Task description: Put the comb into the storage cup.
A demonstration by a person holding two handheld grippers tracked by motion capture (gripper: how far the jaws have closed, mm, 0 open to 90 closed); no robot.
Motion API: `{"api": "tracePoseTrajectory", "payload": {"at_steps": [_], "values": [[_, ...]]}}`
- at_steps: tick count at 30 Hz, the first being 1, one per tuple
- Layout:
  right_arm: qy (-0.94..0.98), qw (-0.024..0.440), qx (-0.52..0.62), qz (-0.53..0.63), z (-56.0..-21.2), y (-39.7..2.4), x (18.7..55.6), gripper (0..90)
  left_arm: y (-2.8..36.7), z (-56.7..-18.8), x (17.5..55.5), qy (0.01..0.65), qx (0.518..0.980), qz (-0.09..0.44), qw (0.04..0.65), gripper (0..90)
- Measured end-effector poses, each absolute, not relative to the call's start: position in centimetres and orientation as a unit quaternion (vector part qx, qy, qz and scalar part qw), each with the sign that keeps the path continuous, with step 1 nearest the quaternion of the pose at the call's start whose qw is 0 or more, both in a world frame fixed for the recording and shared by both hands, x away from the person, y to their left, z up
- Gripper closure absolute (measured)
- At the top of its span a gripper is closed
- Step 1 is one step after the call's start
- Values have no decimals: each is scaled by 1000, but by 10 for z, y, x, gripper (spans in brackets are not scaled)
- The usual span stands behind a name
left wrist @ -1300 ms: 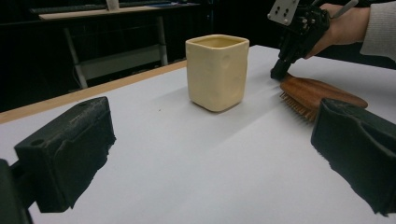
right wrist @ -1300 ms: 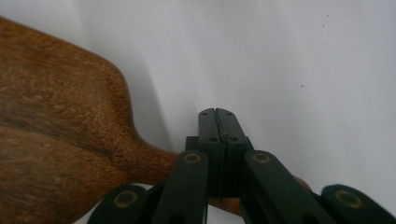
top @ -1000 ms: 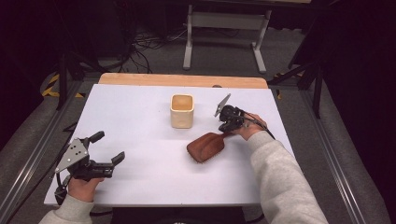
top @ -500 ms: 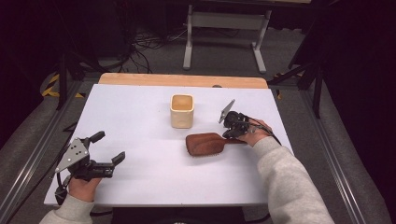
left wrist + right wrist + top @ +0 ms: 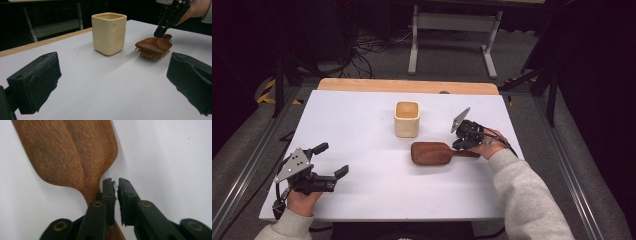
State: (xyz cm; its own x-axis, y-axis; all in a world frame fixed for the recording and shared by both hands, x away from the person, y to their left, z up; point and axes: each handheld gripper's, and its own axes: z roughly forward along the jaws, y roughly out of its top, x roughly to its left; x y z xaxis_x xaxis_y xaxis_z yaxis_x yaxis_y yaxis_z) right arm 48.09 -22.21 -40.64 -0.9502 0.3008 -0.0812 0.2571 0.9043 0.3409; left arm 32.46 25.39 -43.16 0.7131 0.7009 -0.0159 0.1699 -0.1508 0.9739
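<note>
Our left hand (image 5: pixel 298 199) rests at the near left corner of the table (image 5: pixel 362 130), forearm coming in from the bottom edge, holding the left gripper (image 5: pixel 334 162) low and roughly level, aimed toward the middle. Its jaws stand wide apart with nothing between them; in the left gripper view the two black pads (image 5: pixel 35 80) frame the cup (image 5: pixel 109 32) and the brush (image 5: pixel 153 47) beyond.

Our right arm reaches in from the lower right in a grey sleeve (image 5: pixel 527 200), the wrist bent so the right gripper (image 5: pixel 458 146) tips down over the brush handle. In the right gripper view, the right gripper (image 5: pixel 116 188) shows only a thin slit between the jaws. They have just been opening a little, and the handle lies beside and under the left jaw, not between the pads; nothing is gripped.

The brush (image 5: pixel 437 153) lies flat, bristles down, just in front of the cup (image 5: pixel 407 118), its head toward the table's middle and its handle toward our right hand (image 5: pixel 489 147).

We read no writing or brand on anything.

Compared with a second ago, the brush has swung from a slant to lie across the table, and our right hand has drawn a little to the right. Our left hand is unchanged.
</note>
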Motion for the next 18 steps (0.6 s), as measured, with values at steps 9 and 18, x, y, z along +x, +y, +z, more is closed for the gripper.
{"api": "tracePoseTrajectory", "payload": {"at_steps": [9, 18], "values": [[970, 56, 124, 201, -397, -226, 478, 303, 254, -432, 325, 294, 736, 209, 574, 3], [972, 41, 114, 202, -404, -226, 475, 3, 255, -431, 324, 289, 733, 207, 580, 1]]}}
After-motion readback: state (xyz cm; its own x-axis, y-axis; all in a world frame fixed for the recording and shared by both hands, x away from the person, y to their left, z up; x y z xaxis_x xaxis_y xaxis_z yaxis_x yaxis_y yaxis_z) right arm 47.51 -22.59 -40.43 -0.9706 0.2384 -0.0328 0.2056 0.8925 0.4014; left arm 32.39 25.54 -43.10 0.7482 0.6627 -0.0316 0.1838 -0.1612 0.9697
